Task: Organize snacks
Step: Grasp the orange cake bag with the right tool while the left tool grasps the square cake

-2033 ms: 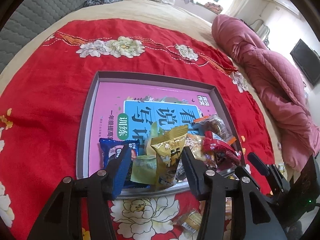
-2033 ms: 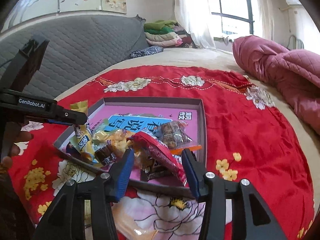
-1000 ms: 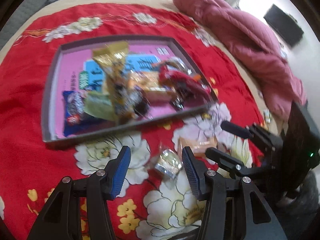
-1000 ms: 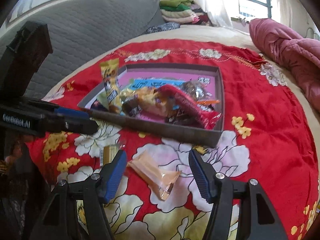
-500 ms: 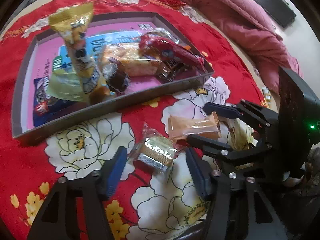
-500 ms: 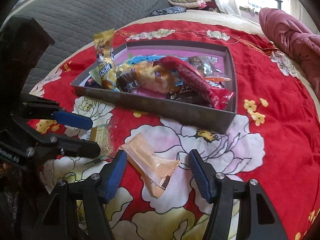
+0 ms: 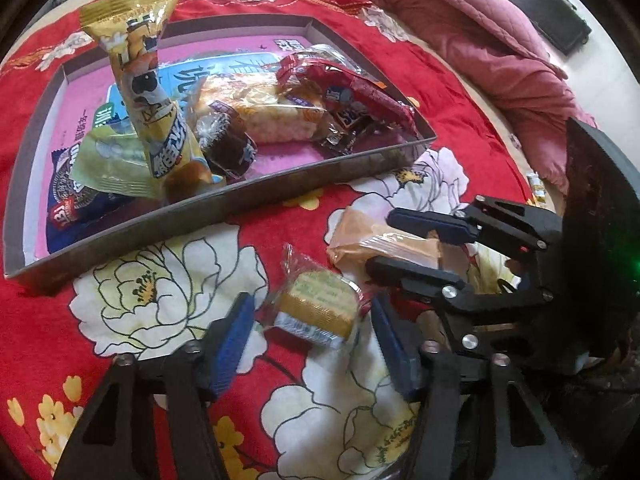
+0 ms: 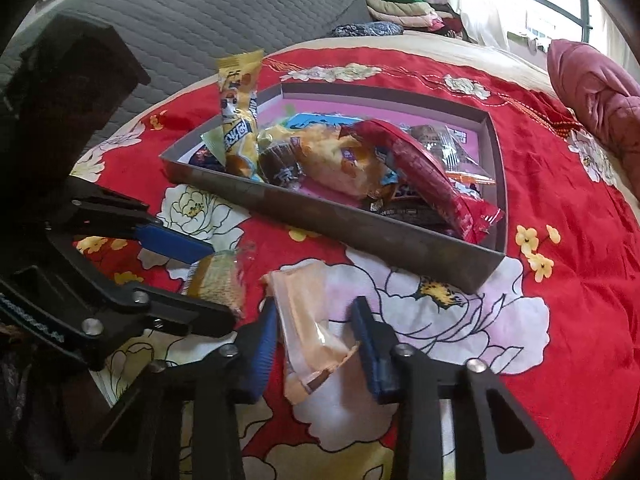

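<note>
Left wrist view first, from its left side: a shallow grey tray with a pink printed floor sits on a red floral blanket, and its wall runs across the upper half of the frame. Inside, a tall yellow snack pack stands tilted near the front wall, with a blue cookie packet at the left corner, a pale bread bun in clear wrap in the middle and a red wrapper toward the right.

Below the tray, on the blanket, the left gripper points down over a small gold-and-green wrapped cake. The cake lies between its blue pads, and the jaws are closing on it; blur makes it hard to say for sure, but the pads seem not yet to press its sides.

Just right of that, the right gripper straddles an orange-tan packet, which lies near the tray's front wall.

Right wrist view, left to right: the left gripper reaches in from the left around the small cake; then the right gripper, jaws closing, with the orange-tan packet between its blue pads, the left pad touching the wrapper and the right one close beside it. The tray lies beyond.
</note>
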Tool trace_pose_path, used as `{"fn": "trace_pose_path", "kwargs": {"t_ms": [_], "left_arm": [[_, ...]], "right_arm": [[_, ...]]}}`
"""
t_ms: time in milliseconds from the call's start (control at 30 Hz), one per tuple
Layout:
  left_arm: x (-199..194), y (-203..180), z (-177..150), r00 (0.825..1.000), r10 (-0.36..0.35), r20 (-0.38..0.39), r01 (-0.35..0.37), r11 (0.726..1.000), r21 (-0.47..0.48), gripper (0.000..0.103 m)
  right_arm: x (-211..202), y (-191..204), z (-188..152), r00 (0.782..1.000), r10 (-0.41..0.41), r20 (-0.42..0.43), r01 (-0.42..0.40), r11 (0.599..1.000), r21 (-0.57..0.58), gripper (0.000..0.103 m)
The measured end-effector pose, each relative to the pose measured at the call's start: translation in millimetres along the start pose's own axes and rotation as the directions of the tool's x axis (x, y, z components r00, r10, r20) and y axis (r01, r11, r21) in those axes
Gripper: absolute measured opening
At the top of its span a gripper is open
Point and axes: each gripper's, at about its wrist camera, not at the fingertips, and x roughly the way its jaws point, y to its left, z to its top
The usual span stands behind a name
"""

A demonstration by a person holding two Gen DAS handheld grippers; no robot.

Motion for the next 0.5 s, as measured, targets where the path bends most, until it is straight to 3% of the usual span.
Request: {"fn": "trace_pose_path", "kwargs": {"t_ms": [200, 500], "left_arm": [[-4.5, -0.7, -0.4, 1.000, -0.011, 0.017, 0.011, 1.000, -0.002, 0.040], [-58.2, 9.6, 7.3, 0.990, 0.026, 0.137, -0.021, 0.999, -0.037, 0.041]], "right_arm": [[-10.2, -4.7, 2.9, 0.999, 0.022, 0.031, -0.023, 0.999, 0.035, 0.028], [-52.2, -15.0, 12.2, 0.976, 0.026, 0.215, -0.051, 0.993, 0.110, 0.028]]}}
